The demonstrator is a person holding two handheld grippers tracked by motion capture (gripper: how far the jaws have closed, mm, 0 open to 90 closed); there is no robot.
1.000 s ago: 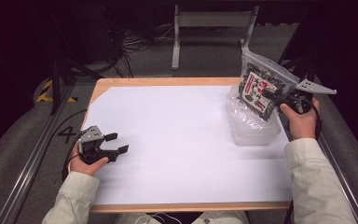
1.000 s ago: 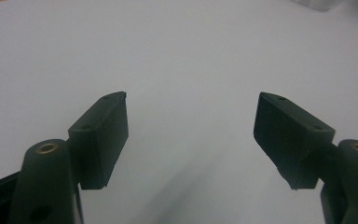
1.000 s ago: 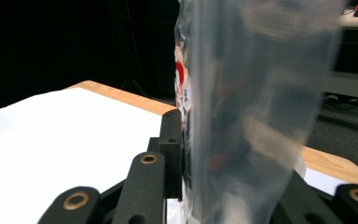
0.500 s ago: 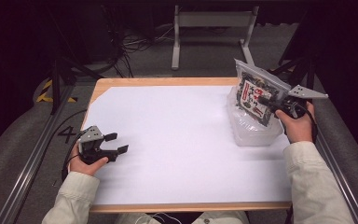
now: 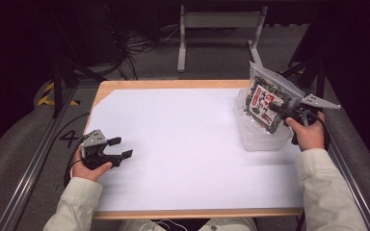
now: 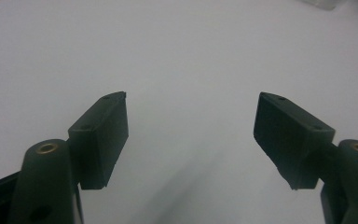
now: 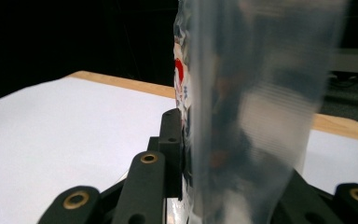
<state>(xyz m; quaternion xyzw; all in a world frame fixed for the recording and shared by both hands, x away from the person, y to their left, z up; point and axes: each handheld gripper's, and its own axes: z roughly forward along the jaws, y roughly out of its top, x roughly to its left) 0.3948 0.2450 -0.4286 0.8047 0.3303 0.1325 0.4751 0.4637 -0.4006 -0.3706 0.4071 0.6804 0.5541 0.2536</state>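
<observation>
- High view: my right gripper (image 5: 275,109) has come down a little over the last second, carrying the clear zip bag (image 5: 268,96) of printed packets lower toward the clear plastic tub (image 5: 262,139) at the right edge of the worktop (image 5: 183,144). The bag's lower end now sits over or just inside the tub's mouth; I cannot tell if it touches. I judge this as the lowering step, with release yet to come.
- High view, other side: my left gripper (image 5: 110,153) has kept its place near the left edge, well apart from the bag, jaws spread with nothing between them.
- Left gripper view: the two black jaws stand wide over bare white sheet, gripping nothing.
- Right gripper view: the jaws are pinched tight on the bag (image 7: 242,107), which rises upright and blurred close to the lens, a red print showing at its left edge.
- Surface and room: white sheet over a wooden top (image 5: 173,84); beyond it a dark floor, loose cables (image 5: 144,45) and a grey metal stand (image 5: 219,29).
</observation>
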